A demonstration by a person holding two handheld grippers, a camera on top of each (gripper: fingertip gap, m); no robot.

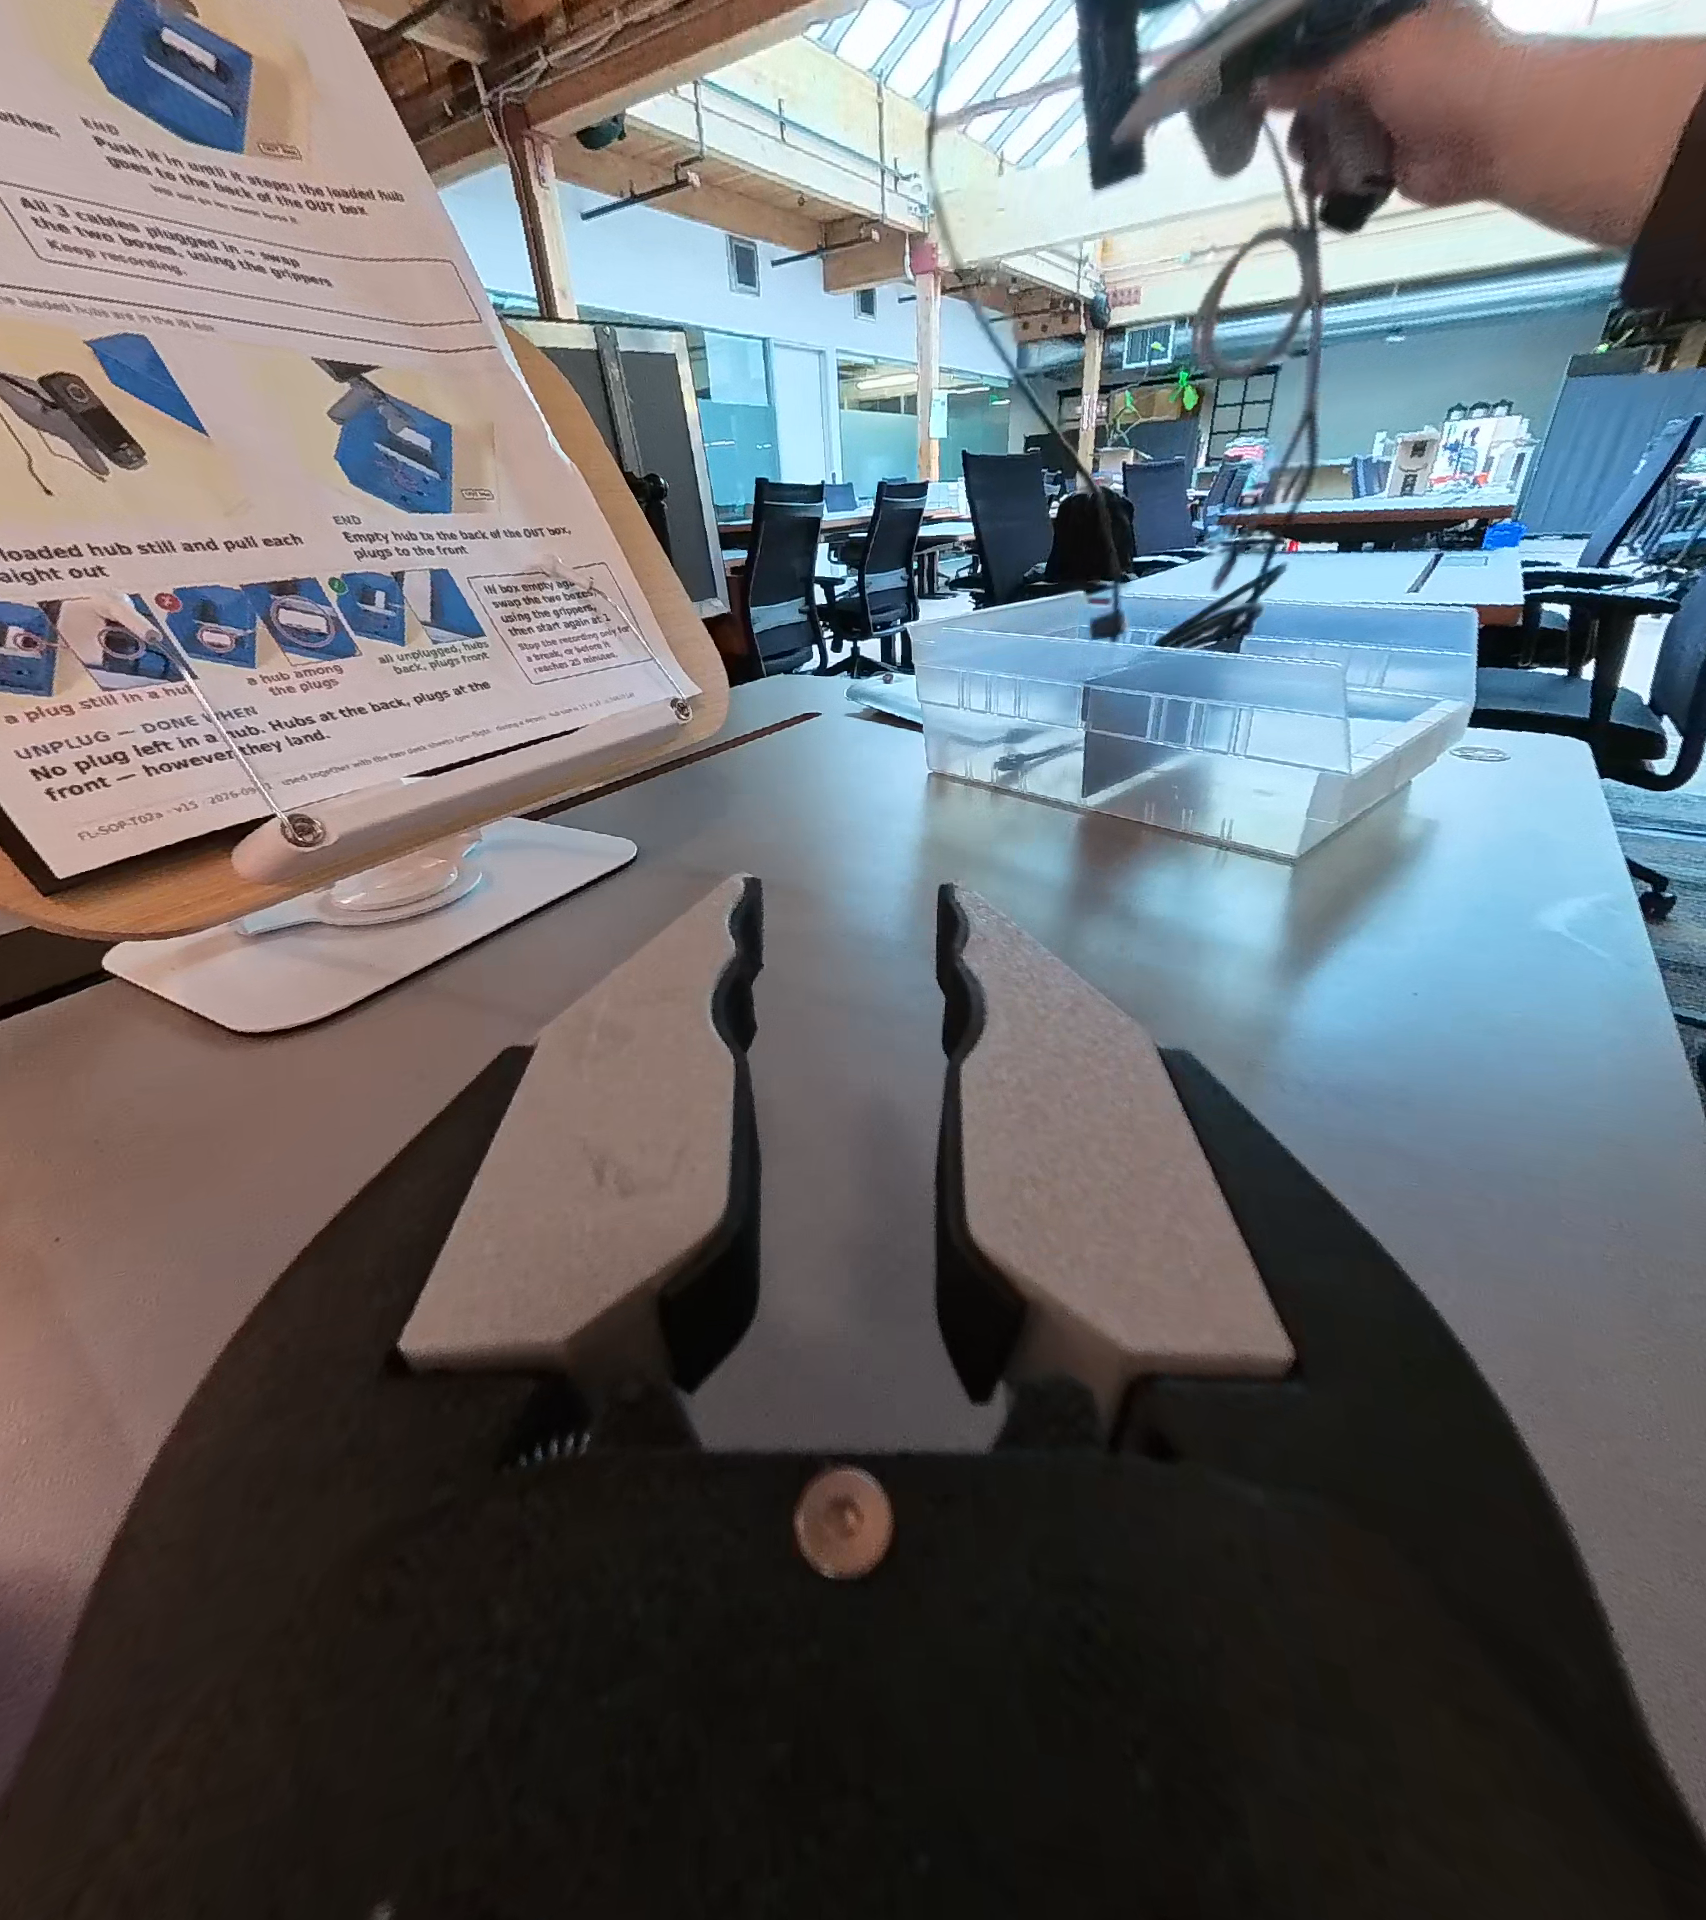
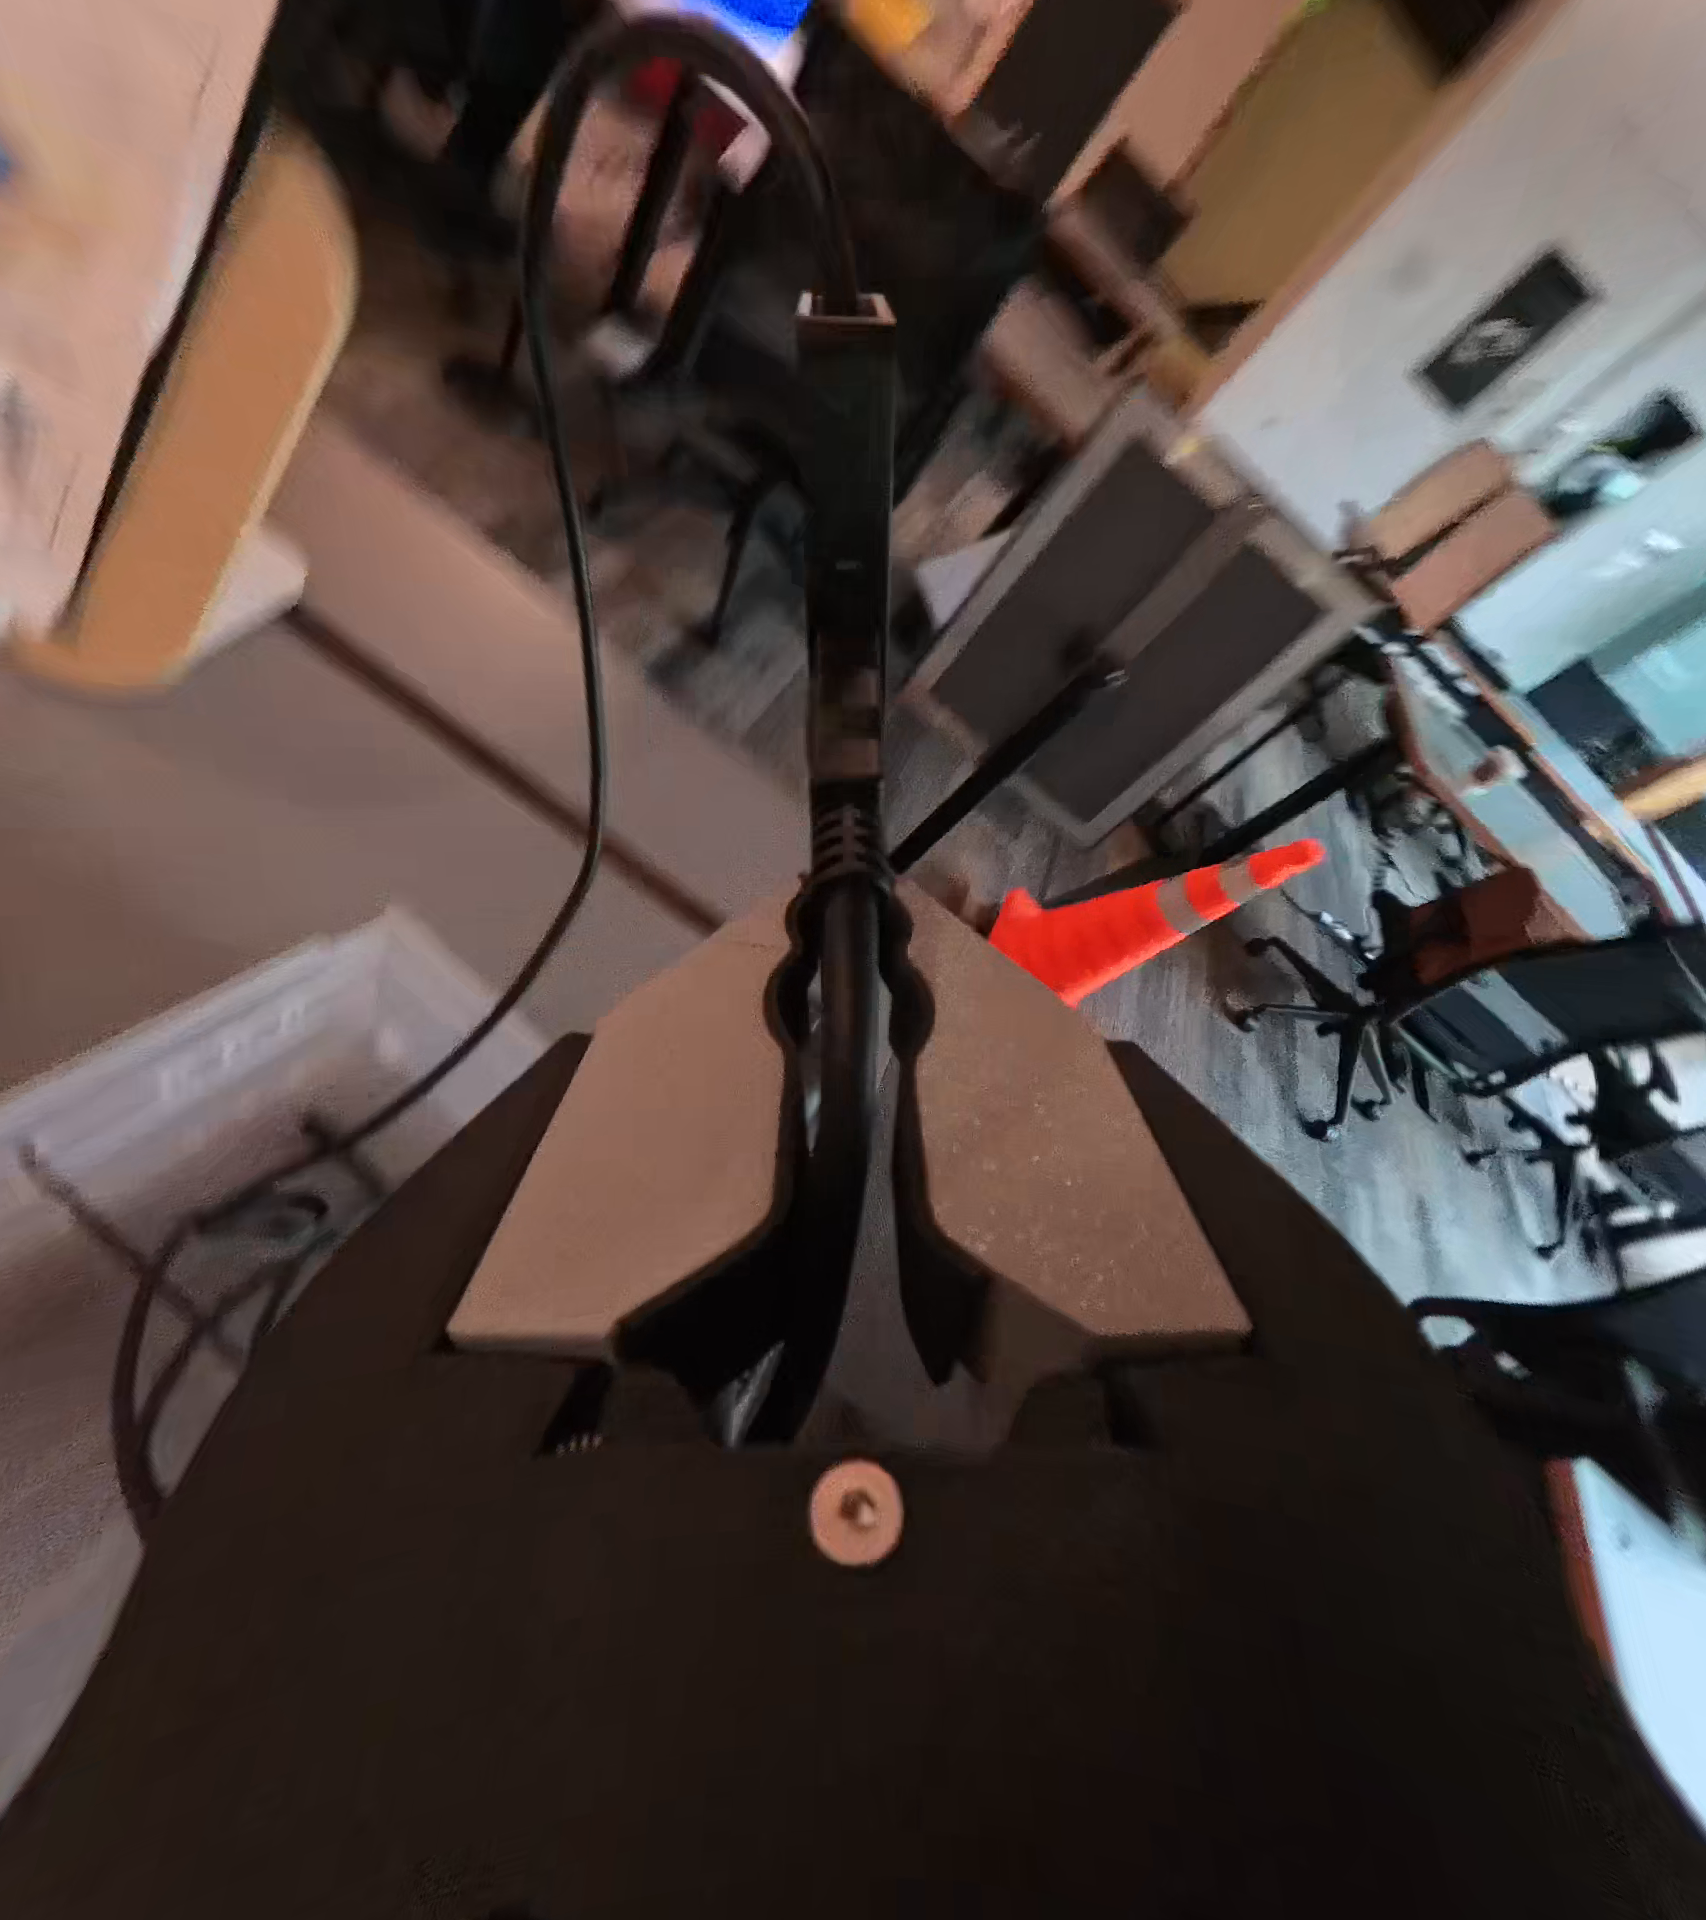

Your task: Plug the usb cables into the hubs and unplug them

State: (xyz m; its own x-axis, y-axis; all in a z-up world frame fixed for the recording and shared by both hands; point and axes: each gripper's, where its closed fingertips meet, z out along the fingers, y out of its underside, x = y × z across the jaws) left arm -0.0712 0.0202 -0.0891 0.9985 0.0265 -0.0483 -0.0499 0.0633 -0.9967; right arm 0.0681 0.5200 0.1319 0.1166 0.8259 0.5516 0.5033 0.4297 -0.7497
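My left gripper (image 1: 844,935) is open and empty, low over the grey table (image 1: 1244,1039). My right gripper (image 2: 844,904) is shut on a black cable (image 2: 844,1039) just behind its ribbed strain relief. Ahead of the fingertips a slim black hub (image 2: 844,468) sticks out. A second black cable (image 2: 568,468) leaves its far end and loops back down to the clear bin (image 2: 153,1091). In the left wrist view, a hand (image 1: 1451,125) holds that gripper high at the top right. Thin cables (image 1: 1264,312) dangle from it down to the clear divided bin (image 1: 1192,717).
A wooden stand (image 1: 620,499) with a printed instruction sheet (image 1: 205,416) stands on a white base (image 1: 361,935) at the table's left. Office chairs (image 1: 1659,644) and desks lie beyond the table. An orange cone (image 2: 1140,925) stands on the floor. The right wrist view is blurred. The left gripper's tips are roughly 55 centimetres from the right gripper's.
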